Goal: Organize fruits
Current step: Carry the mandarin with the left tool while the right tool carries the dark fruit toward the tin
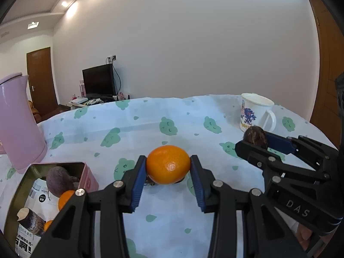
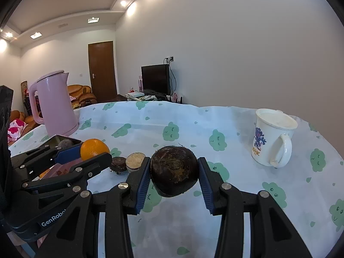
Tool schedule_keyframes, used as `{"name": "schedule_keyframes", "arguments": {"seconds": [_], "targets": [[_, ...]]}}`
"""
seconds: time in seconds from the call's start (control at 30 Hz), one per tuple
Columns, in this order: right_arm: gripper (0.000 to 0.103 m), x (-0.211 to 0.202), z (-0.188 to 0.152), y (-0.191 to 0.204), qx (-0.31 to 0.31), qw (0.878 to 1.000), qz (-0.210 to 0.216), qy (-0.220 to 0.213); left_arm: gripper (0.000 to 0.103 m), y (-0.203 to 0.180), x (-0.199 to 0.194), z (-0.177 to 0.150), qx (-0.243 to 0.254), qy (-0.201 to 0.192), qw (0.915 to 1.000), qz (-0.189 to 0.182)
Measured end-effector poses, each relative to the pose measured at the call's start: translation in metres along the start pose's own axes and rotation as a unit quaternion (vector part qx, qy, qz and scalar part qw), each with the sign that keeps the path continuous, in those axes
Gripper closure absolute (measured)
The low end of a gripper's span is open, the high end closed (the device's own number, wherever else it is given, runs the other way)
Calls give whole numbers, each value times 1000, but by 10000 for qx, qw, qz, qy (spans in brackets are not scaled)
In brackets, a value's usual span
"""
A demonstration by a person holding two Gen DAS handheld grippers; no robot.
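My left gripper [image 1: 168,165] is shut on an orange [image 1: 168,164] and holds it just above the tablecloth; the orange also shows in the right wrist view [image 2: 94,148]. My right gripper [image 2: 174,172] is shut on a dark brown round fruit [image 2: 174,171], held above the cloth; it shows at the right in the left wrist view [image 1: 255,137]. A pink tin box [image 1: 87,179] at lower left holds a purple-brown fruit [image 1: 58,181], oranges [image 1: 65,198] and a cut piece [image 1: 30,220]. Two small cut brown pieces [image 2: 135,161] lie on the cloth between the grippers.
A pink kettle [image 2: 54,105] stands at the far left of the table. A white printed mug [image 2: 272,137] stands at the far right. The cloth [image 2: 193,129] is pale blue with green cloud prints. The table's far edge curves behind them.
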State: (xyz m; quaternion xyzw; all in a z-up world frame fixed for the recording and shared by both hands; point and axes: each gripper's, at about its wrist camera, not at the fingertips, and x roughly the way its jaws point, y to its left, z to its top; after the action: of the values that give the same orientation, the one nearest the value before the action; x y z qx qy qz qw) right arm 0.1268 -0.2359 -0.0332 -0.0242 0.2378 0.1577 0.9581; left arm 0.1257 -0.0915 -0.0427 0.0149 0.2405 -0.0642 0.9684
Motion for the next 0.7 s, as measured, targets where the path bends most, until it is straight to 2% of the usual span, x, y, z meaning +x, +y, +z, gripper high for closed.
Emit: {"name": "schedule_keyframes", "arguments": {"seconds": [0.7], "targets": [[58,-11,-1,-7,219,9993,72,-306,61,-5,-19,-1,140,-457,9987,199]]}}
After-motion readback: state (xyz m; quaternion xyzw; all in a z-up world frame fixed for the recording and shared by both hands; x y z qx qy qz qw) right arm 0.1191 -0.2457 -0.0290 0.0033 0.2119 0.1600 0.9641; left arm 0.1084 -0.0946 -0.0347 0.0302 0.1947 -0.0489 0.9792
